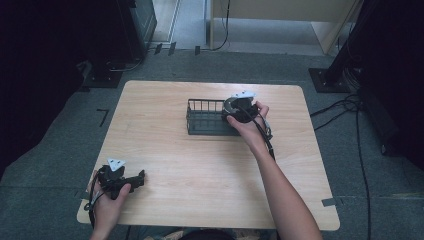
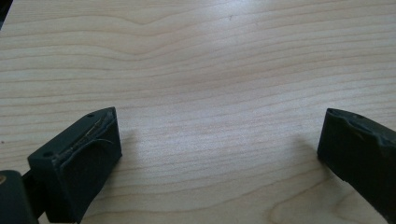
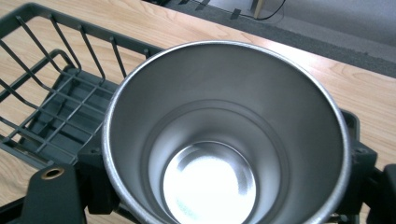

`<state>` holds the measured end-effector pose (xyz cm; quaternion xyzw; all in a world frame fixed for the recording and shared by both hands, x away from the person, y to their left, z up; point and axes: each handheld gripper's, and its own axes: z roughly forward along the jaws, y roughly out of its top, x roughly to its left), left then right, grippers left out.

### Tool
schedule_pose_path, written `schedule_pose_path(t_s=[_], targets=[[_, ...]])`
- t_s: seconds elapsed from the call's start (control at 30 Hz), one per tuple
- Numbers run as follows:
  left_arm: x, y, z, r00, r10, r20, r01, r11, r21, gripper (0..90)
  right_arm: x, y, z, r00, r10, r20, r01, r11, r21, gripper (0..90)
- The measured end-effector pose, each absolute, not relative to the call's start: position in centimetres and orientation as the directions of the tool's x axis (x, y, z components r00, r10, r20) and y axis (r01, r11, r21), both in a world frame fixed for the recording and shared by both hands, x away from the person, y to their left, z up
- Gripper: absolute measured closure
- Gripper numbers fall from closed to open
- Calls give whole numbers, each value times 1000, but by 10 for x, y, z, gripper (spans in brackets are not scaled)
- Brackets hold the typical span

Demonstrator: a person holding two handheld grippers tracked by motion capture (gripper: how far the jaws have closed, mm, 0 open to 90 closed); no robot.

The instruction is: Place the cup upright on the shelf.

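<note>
Right gripper (image 1: 235, 111) seemingly clamped, arm outstretched; left gripper (image 2: 219, 140) rests agape.

In the right gripper view the steel cup (image 3: 224, 140) hides both jaws of the right gripper (image 3: 224, 196) and the near right end of the wire basket (image 3: 56, 107); the picture's bottom edge cuts off the cup's lower rim. In the high view the person's right hand (image 1: 247, 127) covers most of the cup, so how the jaws meet its wall cannot be told. In the left gripper view the picture's right edge cuts off the right jaw of the left gripper (image 2: 219, 154).
</note>
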<state>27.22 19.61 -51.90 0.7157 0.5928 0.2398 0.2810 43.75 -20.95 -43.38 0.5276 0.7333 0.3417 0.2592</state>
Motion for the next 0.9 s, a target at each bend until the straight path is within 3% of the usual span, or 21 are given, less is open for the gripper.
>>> schedule_pose_path(t_s=[0.37, 0.63, 0.9], targets=[[272, 196, -519, 182, 983, 10, 714, -139, 686, 0, 437, -212, -436, -313, 950, -11, 602, 208, 771, 176], [272, 196, -519, 182, 983, 10, 714, -139, 686, 0, 433, -215, -426, -323, 946, 12, 587, 190, 787, 28], [272, 196, -519, 182, 983, 10, 714, -140, 686, 0, 421, -220, -410, -327, 945, 19, 562, 178, 808, 0]])
